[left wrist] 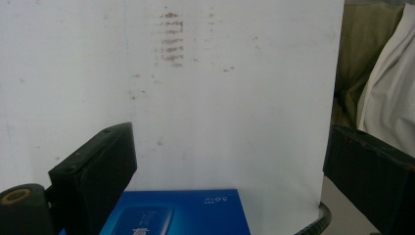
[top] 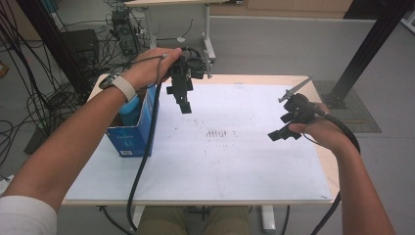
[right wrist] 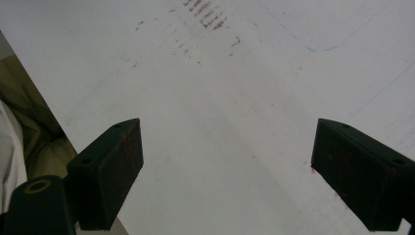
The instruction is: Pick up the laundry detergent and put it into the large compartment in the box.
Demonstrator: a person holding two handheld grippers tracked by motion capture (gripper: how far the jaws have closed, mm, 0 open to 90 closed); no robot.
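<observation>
if the left gripper (top: pixel 184 100) drops toward the box (top: pixel 131 128) off-line, a jaw could catch the box's rim and tip or shove it, since the box looks light and stands near the mat's (top: pixel 215 161) left edge; my guess, not seen; the trailing cable (top: pixel 143 161) runs right along the box's side and could drag it too; left gripper hangs above the mat just right of the box, jaws spread wide, holding nothing; right gripper (top: pixel 284 128) hovers well apart at the mat's right side, jaws also wide apart, empty; box is open-topped with a light-blue thing (top: pixel 129 108) inside, can't tell what; counts: one box, one blue thing seen in it, two grippers, one mat, one patch of smudges (top: pixel 218 132) mid-mat
</observation>
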